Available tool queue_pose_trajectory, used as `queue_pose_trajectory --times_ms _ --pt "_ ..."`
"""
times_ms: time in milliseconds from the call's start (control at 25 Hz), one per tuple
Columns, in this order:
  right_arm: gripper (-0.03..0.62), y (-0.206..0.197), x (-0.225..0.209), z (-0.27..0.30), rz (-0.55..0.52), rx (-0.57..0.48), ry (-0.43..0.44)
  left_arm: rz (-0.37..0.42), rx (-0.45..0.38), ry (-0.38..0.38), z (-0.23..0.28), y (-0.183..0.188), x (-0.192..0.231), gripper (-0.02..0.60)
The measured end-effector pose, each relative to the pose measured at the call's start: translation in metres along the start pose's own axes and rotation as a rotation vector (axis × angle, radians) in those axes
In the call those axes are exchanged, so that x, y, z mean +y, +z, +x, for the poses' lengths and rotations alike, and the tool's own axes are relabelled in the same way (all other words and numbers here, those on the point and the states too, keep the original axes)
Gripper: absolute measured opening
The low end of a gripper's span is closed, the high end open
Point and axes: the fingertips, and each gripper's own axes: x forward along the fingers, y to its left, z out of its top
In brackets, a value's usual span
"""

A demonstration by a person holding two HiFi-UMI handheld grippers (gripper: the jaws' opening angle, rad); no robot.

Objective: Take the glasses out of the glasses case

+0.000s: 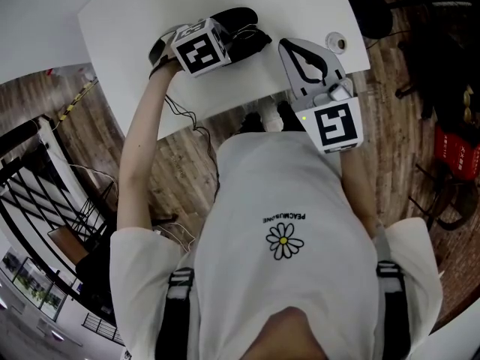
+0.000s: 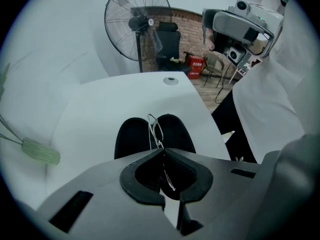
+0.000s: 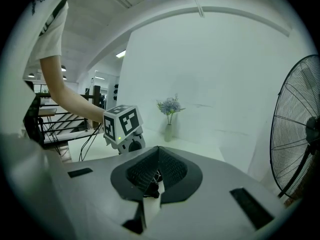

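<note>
The black glasses case [image 2: 131,136] lies open on the white table [image 1: 135,28], its two halves side by side. My left gripper [image 2: 162,151] points steeply down over it and is shut on the thin wire-framed glasses [image 2: 156,129], which stand up between the case halves. In the head view its marker cube [image 1: 199,47] covers the jaws, with the case [image 1: 244,21] just beyond. My right gripper [image 1: 289,47] hovers to the right of the case, shut with nothing between its pads. From the right gripper view [image 3: 157,148] the left gripper's cube [image 3: 122,124] shows ahead.
A round cable grommet [image 1: 335,42] sits near the table's right corner. A standing fan [image 2: 137,21] is beyond the far edge. A small vase of flowers [image 3: 170,115] stands at the table's far left end. Green leaves [image 2: 40,153] lie at the left.
</note>
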Motion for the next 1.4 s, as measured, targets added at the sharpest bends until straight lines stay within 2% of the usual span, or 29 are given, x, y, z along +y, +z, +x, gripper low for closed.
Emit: queue_pose_trajectory --times_ms 320,480,680,960,1200,1400 --pt "0.009 0.010 -0.003 -0.005 -0.028 -0.027 0.002 -0.023 -0.107 0.171 -0.039 0.032 0.018 0.020" --pt "0.009 0.022 -0.010 -0.001 -0.062 -0.080 -0.003 -0.005 -0.160 0.286 -0.067 0.048 0.033 0.020" --pt "0.009 0.035 -0.019 -0.001 -0.051 -0.127 -0.023 -0.002 -0.236 0.423 -0.106 0.068 0.044 0.020" --pt "0.009 0.068 -0.045 0.005 -0.038 -0.240 -0.070 -0.076 -0.451 0.672 -0.180 0.094 0.065 0.020" --pt "0.009 0.094 -0.058 0.004 -0.006 -0.322 -0.098 -0.150 -0.624 0.875 -0.251 0.106 0.059 0.020" --pt "0.009 0.110 -0.066 0.003 0.025 -0.378 -0.114 -0.249 -0.796 1.002 -0.303 0.106 0.048 0.020"
